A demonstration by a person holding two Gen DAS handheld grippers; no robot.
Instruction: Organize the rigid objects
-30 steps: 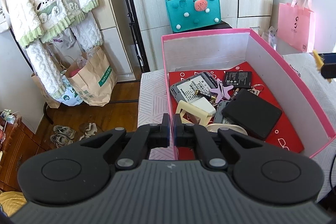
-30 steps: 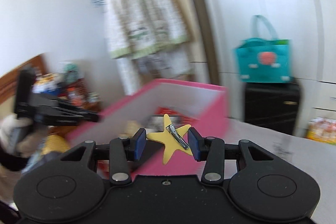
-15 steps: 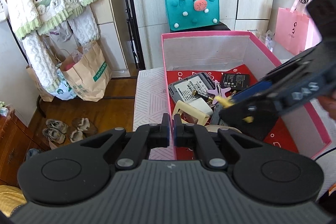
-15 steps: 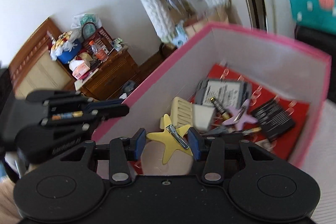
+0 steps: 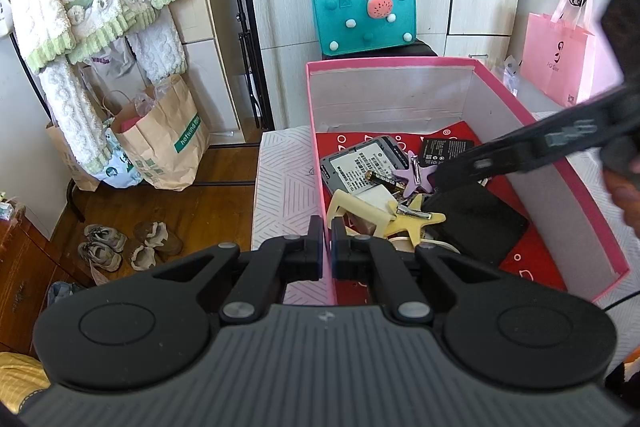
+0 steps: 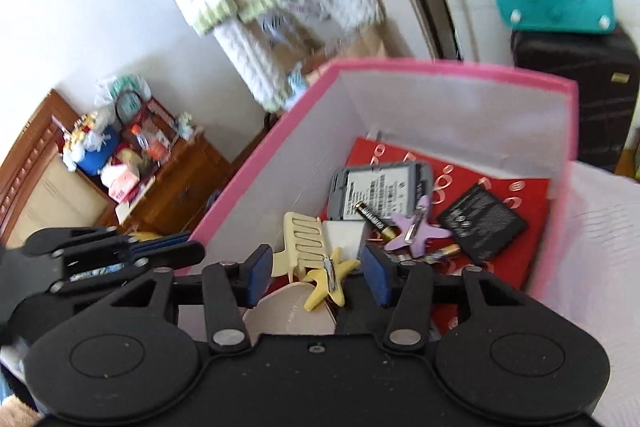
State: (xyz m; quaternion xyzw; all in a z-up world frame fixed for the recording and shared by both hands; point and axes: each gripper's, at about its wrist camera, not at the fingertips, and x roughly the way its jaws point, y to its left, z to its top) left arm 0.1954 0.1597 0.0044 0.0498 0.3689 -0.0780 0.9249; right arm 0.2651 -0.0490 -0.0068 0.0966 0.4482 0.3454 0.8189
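Left tool (image 5: pixel 326 245) is seen pressed together on the near-left wall of the pink box (image 5: pixel 400 61), the pink edge pinched between its pads. Right tool (image 6: pixel 316 273) is spread; its jaws have just been opening, and the yellow star clip (image 6: pixel 330 277) lies between the blue pads, touched by neither. In the left wrist view the same clip (image 5: pixel 414 219) is seen resting on the pile inside the box, just ahead of and to the right of the left tool, partly over a cream claw clip (image 5: pixel 352 207). Beyond the right tool are seen a grey device with a label (image 6: pixel 378 191), a battery (image 6: pixel 372 219) lying on it, a purple star clip (image 6: pixel 416 229) and a flat black battery pack (image 6: pixel 482 221), all on the red liner (image 6: pixel 516 267) of the box. A round beige item (image 6: pixel 288 311) is partly hidden under the right tool. A black flat case (image 5: pixel 480 223) lies to the right of the yellow star, under the right tool's arm in the left wrist view. A teal bag (image 5: pixel 362 13) stands behind the box, and a pink bag (image 5: pixel 558 59) is at far right. The box rests on a white patterned surface (image 5: pixel 280 187); whether bed or desk cannot be told.
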